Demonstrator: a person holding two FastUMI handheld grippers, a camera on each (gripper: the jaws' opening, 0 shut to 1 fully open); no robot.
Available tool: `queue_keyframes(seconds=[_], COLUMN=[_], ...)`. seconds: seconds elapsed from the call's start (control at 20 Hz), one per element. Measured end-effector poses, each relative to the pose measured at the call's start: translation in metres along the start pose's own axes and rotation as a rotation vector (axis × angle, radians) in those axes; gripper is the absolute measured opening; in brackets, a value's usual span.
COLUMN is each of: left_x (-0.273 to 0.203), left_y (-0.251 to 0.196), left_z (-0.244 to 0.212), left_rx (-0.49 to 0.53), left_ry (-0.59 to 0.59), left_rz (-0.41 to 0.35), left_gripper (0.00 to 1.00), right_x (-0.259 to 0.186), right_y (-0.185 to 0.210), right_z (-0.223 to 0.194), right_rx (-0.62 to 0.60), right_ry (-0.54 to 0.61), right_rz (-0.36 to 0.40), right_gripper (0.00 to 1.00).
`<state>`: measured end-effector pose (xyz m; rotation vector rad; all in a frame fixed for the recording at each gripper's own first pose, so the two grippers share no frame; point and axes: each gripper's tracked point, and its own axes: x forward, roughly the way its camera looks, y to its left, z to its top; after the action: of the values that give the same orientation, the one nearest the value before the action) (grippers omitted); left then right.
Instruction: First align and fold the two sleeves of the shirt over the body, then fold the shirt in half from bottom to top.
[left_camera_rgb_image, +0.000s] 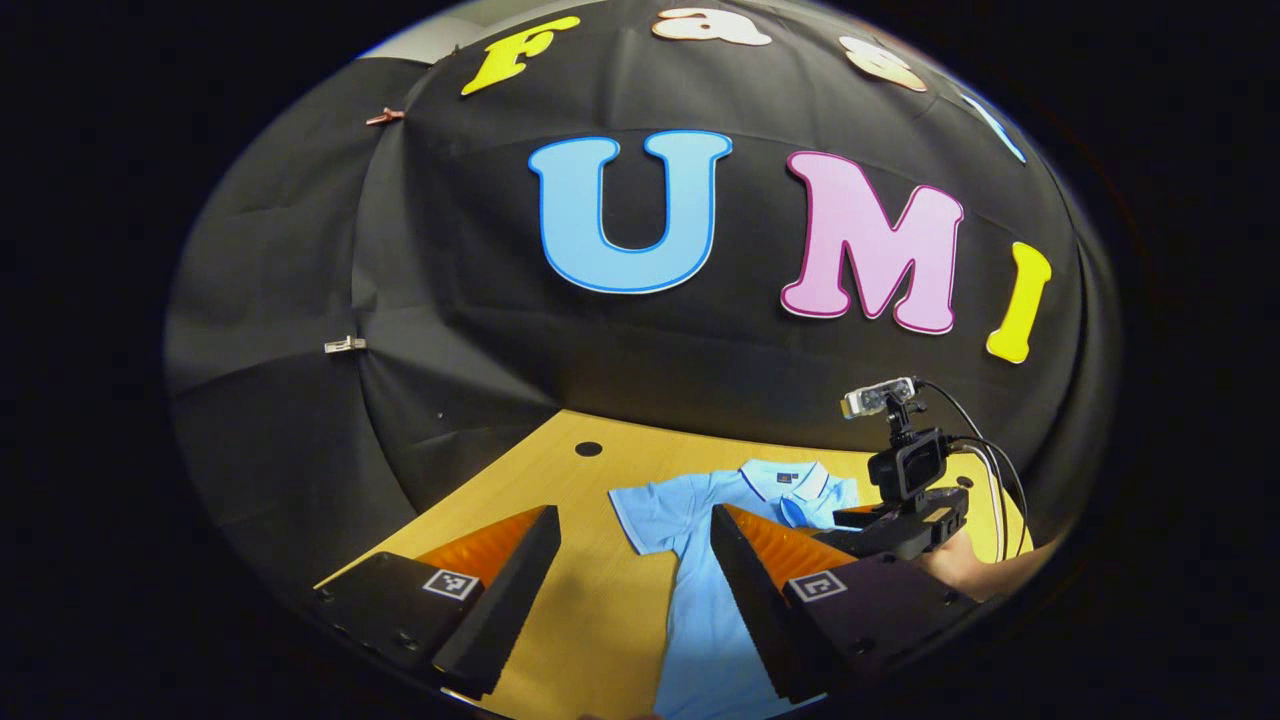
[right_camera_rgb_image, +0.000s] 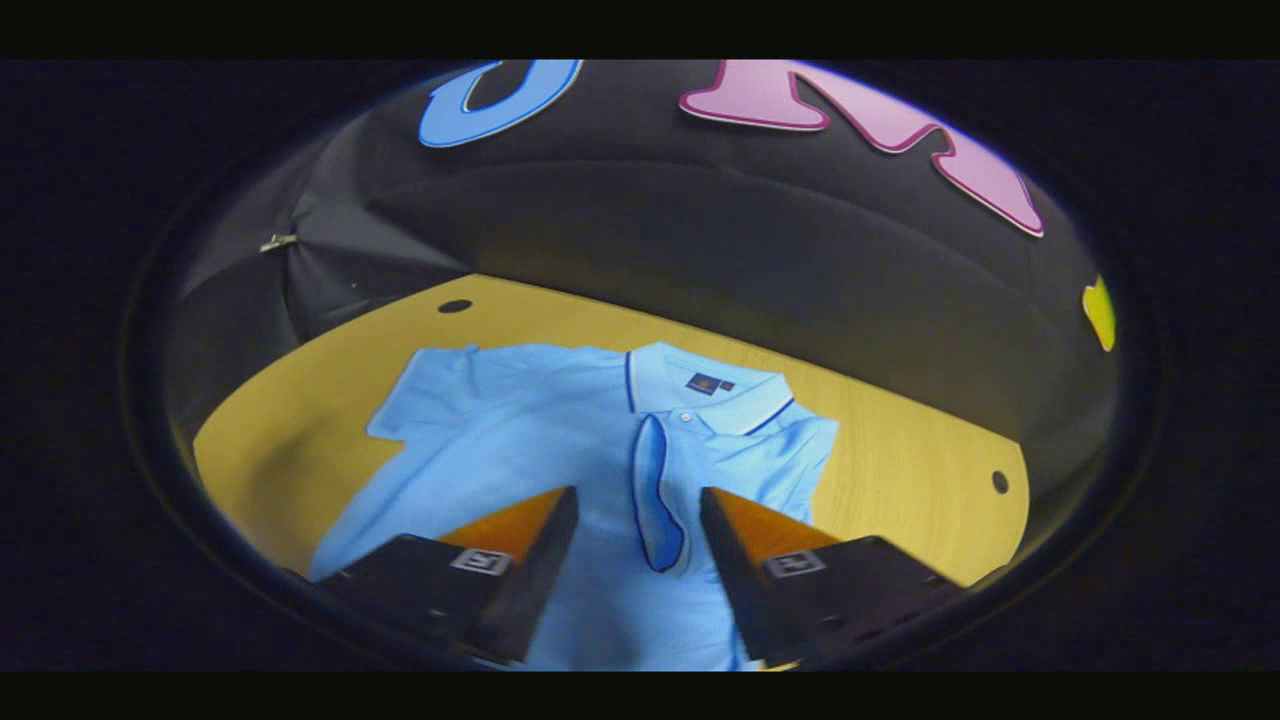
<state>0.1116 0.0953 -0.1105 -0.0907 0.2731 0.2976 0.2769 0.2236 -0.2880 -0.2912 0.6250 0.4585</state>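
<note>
Left claw (left_camera_rgb_image: 635, 580): wide, holding nothing, above counter (left_camera_rgb_image: 590, 620) beside shirt (left_camera_rgb_image: 700, 600). Right claw (right_camera_rgb_image: 638, 560): wide, holding nothing, over shirt (right_camera_rgb_image: 560, 440) chest, fingers either side of placket. Right claw (left_camera_rgb_image: 900, 520) also seen from left gripper view, over shirt's far side, hand (left_camera_rgb_image: 965, 565) behind it. Shirt: flat on counter (right_camera_rgb_image: 900, 470), collar toward booth wall, left sleeve spread out.

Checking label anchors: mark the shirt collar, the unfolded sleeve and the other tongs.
shirt collar (right_camera_rgb_image: 712, 388), right gripper view, on the collar's flat band by the small patch.
unfolded sleeve (right_camera_rgb_image: 425, 395), right gripper view, mid sleeve.
right tongs (left_camera_rgb_image: 850, 520), left gripper view, between the tips over the shirt.
</note>
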Motion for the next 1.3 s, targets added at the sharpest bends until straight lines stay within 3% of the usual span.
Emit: queue_keyframes(seconds=[0.05, 0.1, 0.35, 0.6, 0.8, 1.05, 1.2, 1.3], left_x=[0.003, 0.007, 0.062, 0.154, 0.236, 0.32, 0.345, 0.351], left_y=[0.005, 0.009, 0.022, 0.015, 0.006, 0.014, 0.018, 0.015], left_z=[-0.003, -0.004, -0.016, -0.051, -0.091, -0.124, -0.145, -0.142], left_rx=[-0.005, -0.008, -0.024, -0.038, -0.052, -0.004, 0.081, 0.078], left_ry=[0.005, 0.007, 0.033, 0.122, 0.19, 0.236, 0.286, 0.272], left_rz=[-0.005, -0.012, -0.058, -0.09, -0.081, -0.011, 0.008, -0.005], left_gripper=[0.96, 0.97, 0.97, 0.96, 0.97, 0.97, 0.97, 0.99], right_x=[-0.01, -0.021, -0.088, -0.148, -0.182, -0.193, -0.191, -0.19], right_y=[0.002, -0.001, -0.034, -0.072, -0.088, -0.109, -0.114, -0.12], right_z=[-0.001, -0.001, -0.002, -0.011, -0.022, -0.064, -0.084, -0.092], right_rx=[0.018, 0.025, 0.088, 0.14, 0.243, 0.272, 0.285, 0.283], right_ry=[-0.008, -0.02, -0.08, -0.128, -0.185, -0.166, -0.146, -0.141], right_rz=[-0.006, -0.021, -0.109, -0.198, -0.197, -0.23, -0.232, -0.24], right_gripper=[0.91, 0.96, 0.98, 0.98, 0.98, 0.98, 0.98, 0.95])
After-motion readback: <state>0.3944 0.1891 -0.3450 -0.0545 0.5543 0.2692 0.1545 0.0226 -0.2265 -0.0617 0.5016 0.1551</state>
